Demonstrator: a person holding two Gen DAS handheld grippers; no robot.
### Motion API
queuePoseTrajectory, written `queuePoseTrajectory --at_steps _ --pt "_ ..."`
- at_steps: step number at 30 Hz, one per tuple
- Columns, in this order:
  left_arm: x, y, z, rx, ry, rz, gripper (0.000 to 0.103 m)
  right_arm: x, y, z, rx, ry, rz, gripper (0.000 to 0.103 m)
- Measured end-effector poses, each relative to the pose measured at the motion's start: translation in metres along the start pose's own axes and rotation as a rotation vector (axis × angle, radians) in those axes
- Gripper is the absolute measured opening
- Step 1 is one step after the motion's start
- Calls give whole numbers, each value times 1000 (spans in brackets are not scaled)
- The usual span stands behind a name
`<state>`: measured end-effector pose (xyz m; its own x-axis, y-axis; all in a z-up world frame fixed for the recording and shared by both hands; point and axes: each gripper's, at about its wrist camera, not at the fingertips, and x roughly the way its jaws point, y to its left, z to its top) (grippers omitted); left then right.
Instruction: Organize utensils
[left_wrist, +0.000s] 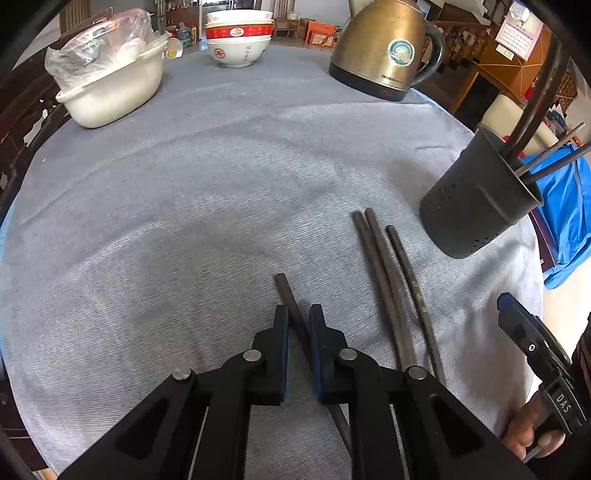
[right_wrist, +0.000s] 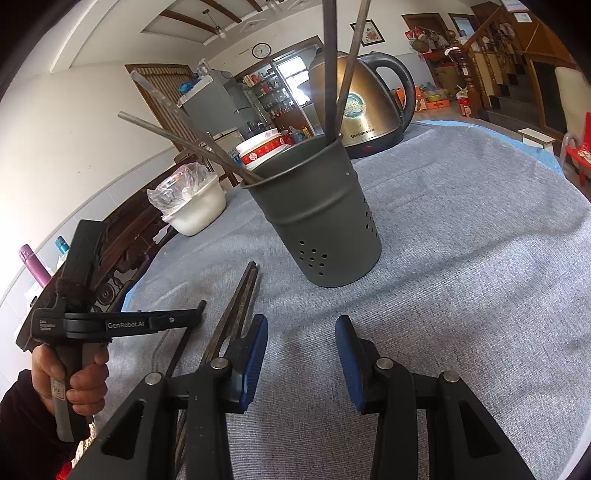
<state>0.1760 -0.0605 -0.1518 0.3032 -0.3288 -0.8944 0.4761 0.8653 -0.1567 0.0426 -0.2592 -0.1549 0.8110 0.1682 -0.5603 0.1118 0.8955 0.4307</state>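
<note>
A single dark chopstick (left_wrist: 286, 295) lies on the grey tablecloth (left_wrist: 184, 221), clamped between the pads of the left gripper (left_wrist: 298, 321). Three more chopsticks (left_wrist: 388, 280) lie just to its right, near a dark perforated holder (right_wrist: 314, 221) with several chopsticks standing in it. The right gripper (right_wrist: 301, 354) hovers with jaws apart, grasping nothing. Farther off stand a brass-coloured kettle (left_wrist: 384, 48), stacked bowls (left_wrist: 239, 37) and a white tub (left_wrist: 110, 92).

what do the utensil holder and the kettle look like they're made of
Utensil holder: likely thin sheet metal with a matte dark grey coating; rolled rim, punched drain holes. Kettle: brushed metal body, probably stainless with a bronze tint, showing soft reflections; handle and base look like black plastic.
</note>
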Motion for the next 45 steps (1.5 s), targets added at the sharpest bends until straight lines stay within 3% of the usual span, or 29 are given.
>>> queuePoseTrajectory --at_steps 5,11,16,28,36,41,45 --pt "1 3 1 -16 13 -14 14 1 7 1 -20 15 -8 27" --pt "-2 11 1 -38 21 -21 16 8 42 15 -108 54 18 27" --pt "0 14 2 -61 31 -27 16 43 61 27 -116 153 -11 24" --pt "1 19 3 -64 18 -49 15 80 62 21 -139 278 -86 11" --pt "-1 24 1 -58 30 -68 15 78 56 31 -143 329 -132 11" --pt "1 27 5 -87 51 -87 16 93 47 40 -22 380 -139 12" --pt "1 32 8 -121 61 -99 16 101 54 44 -43 362 -191 12"
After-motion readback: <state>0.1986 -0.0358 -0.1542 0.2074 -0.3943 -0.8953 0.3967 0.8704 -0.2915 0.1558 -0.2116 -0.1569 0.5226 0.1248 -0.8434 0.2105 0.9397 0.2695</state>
